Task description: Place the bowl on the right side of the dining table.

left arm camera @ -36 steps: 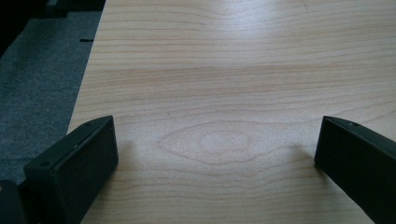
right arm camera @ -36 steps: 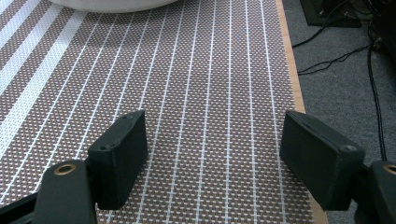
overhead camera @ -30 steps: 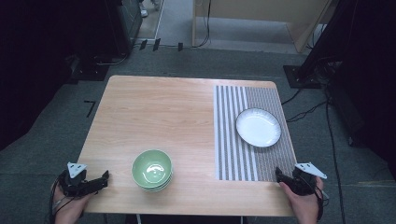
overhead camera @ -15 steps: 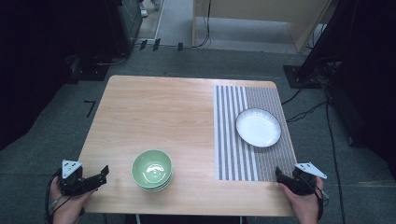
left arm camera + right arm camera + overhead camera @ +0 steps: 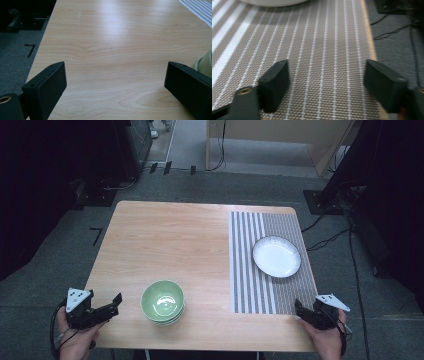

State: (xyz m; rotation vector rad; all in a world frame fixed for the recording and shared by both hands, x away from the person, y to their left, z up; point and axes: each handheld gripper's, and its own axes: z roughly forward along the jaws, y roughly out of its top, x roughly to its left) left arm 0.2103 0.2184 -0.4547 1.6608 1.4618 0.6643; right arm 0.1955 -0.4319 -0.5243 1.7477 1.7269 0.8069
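The work looks to be at its very start: nothing is held, and both grippers sit at the near edge of the counter [image 5: 165,240]. The left gripper [image 5: 116,303] hovers at the near left corner with its jaws wide, pointing toward the green bowls [image 5: 162,302], which stand as a small nested stack near the front edge, just to the gripper's right. In the left gripper view a sliver of the bowls [image 5: 206,63] peeks out behind the right-hand jaw, so the stack is close but not between the jaws. The right gripper [image 5: 298,310] rests at the near right corner over the striped mat [image 5: 245,270], jaws also wide and empty, as the right gripper view shows, with mat [image 5: 324,50] weave between them. The white plate [image 5: 276,256] lies on the mat farther back, well apart from that gripper; its near rim [image 5: 272,2] shows at the top of the right gripper view. My judgement is that the step in hand is the approach to the bowls, likely to bring one toward the mat or plate, though that is a guess. The next move calls for swinging the left gripper right, setting one jaw inside the top bowl's rim and one outside, then closing on that rim alone so the lower bowl is left behind.
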